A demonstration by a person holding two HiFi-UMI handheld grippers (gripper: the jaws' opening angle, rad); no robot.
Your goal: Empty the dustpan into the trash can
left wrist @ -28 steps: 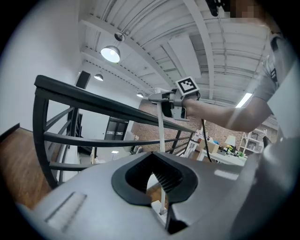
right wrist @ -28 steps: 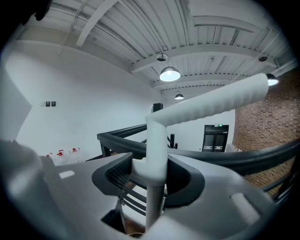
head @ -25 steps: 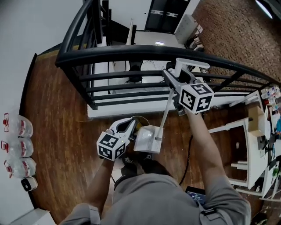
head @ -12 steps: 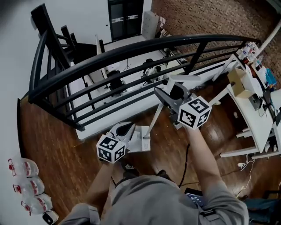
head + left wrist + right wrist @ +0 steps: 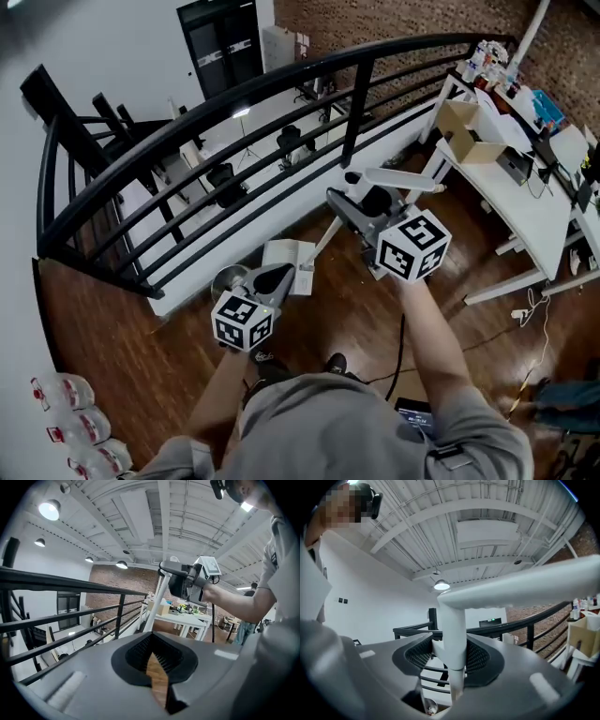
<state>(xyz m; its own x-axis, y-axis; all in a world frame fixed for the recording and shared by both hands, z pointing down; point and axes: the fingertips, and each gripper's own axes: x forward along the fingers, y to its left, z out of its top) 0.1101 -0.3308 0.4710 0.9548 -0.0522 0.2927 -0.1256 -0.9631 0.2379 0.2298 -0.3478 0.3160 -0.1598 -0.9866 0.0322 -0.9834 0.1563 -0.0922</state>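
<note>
A: Claw states?
B: Left gripper: jaws together at the tips, nothing between them. Right gripper: clamped on the white handle of the dustpan, with the pole running between the pads.
A: Where's the dustpan itself?
B: Its pan hangs at the low end of the pole, over the wood floor, just past the left gripper's tip. Can't tell if they touch.
A: Trash can?
B: A round grey rim shows just left of the left gripper. Can't tell what it is.
A: Further out?
B: The black railing is right beyond the pan, with office chairs on a lower floor behind it. To the right is a white table with an open cardboard box on it.
</note>
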